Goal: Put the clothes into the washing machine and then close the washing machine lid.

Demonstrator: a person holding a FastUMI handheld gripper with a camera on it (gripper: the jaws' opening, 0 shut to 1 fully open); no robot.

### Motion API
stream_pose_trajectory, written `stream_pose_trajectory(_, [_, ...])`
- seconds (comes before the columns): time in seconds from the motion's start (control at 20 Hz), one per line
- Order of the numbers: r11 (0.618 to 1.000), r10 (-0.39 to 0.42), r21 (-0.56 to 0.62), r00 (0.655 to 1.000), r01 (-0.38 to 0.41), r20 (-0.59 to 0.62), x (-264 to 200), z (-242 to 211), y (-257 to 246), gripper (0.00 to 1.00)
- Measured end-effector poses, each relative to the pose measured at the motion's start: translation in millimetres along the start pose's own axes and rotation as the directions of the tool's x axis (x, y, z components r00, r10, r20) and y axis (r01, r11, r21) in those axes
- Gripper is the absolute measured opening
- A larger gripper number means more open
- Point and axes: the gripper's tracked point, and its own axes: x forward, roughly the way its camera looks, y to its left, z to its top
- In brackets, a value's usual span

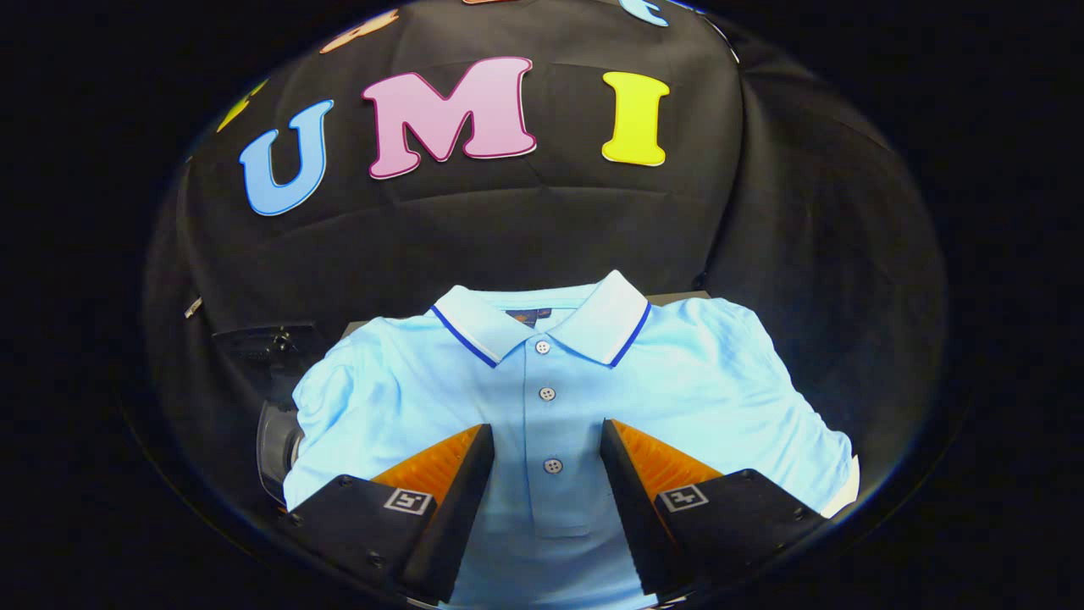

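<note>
The tongs (546,440) hang released, fingers spread apart above a light blue polo shirt (720,381) that lies flat, collar away from them, covering most of the worktop, its button placket running between the two fingers, the washing machine (275,440) at the shirt's left edge.

Black cloth wall (542,229), creased

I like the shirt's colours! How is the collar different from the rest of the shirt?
The collar is white with a dark blue stripe along its edge; the shirt body is plain light blue. The collar is folded down in two flaps beyond the open gripper; the body lies spread flat, with the button strip between the fingers. Both belong to one polo shirt.
</note>
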Motion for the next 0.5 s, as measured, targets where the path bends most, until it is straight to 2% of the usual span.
stream_pose_trajectory(0.2, [1.000, -0.018, 0.018, 1.000, 0.018, -0.004, 0.4, -0.5, -9.8, 0.49])
stream_pose_trajectory(0.25, [1.000, -0.016, 0.018, 1.000, 0.016, -0.007, -1.0, 0.2, -10.0, 0.34])
stream_pose_trajectory(0.3, [0.999, -0.014, 0.030, 1.000, 0.014, -0.005, -1.4, 1.0, -11.0, 0.28])
stream_pose_trajectory(0.35, [0.999, -0.014, 0.039, 1.000, 0.014, -0.005, -1.3, -0.2, -12.4, 0.23])
stream_pose_trajectory(0.45, [1.000, -0.003, 0.015, 1.000, 0.003, 0.008, -1.4, -2.5, -7.8, 0.23])
stream_pose_trajectory(0.5, [1.000, -0.003, -0.001, 1.000, 0.003, 0.010, -5.9, -1.7, -7.7, 0.06])
